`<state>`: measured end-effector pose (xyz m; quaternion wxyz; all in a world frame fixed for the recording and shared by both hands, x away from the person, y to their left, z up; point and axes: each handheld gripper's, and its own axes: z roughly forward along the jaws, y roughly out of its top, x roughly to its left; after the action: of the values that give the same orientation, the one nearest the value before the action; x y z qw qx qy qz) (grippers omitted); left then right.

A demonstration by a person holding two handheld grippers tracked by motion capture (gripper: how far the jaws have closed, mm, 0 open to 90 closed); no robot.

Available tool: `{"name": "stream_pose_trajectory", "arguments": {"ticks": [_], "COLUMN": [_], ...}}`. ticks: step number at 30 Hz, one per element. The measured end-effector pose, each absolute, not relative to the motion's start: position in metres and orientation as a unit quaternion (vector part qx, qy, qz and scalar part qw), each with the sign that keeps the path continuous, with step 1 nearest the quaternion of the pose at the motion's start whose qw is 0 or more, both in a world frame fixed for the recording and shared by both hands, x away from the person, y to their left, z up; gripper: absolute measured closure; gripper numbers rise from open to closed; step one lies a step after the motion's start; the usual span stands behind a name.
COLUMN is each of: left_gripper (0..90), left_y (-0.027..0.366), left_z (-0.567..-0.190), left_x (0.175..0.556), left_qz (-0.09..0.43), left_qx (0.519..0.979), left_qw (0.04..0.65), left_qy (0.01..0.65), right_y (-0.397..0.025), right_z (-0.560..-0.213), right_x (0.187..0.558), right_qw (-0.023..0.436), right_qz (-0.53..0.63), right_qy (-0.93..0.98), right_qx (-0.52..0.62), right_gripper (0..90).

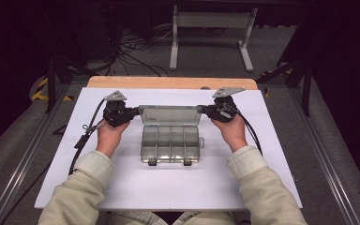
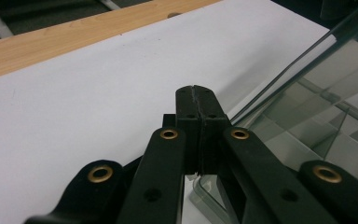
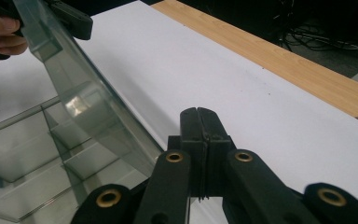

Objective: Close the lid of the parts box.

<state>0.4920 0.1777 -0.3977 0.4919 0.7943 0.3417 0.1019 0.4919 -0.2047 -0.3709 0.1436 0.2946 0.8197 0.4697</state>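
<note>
High view: a clear plastic compartment box lies at the middle of a white sheet on a wooden table, its lid raised and leaning back. No brand, label or writing can be read on the box or elsewhere. The left gripper meets the lid's left top corner and the right gripper its right top corner, each held in a hand with a pale sleeve.

Left gripper view: the jaws stand pressed together, with the lid's edge just beside them on the right; whether any plastic is pinched between them cannot be told.

Right gripper view: the jaws likewise stand pressed together, the lid rising just to their left above empty compartments. The left gripper shows at the lid's far corner.
</note>
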Motion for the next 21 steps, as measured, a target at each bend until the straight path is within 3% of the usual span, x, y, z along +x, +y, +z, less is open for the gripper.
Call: {"name": "stream_pose_trajectory", "arguments": {"ticks": [21], "left_gripper": [89.7], "left_y": [0.189], "left_z": [-0.379], "left_x": [0.457], "left_qz": [0.097], "left_qx": [0.784], "left_qw": [0.529], "left_qy": [0.310], "right_y": [-0.209], "right_z": [-0.355], "right_x": [0.456], "right_qw": [0.134], "right_qz": [0.493], "right_qy": [0.819], "right_qx": [0.260], "right_gripper": [90.0]}}
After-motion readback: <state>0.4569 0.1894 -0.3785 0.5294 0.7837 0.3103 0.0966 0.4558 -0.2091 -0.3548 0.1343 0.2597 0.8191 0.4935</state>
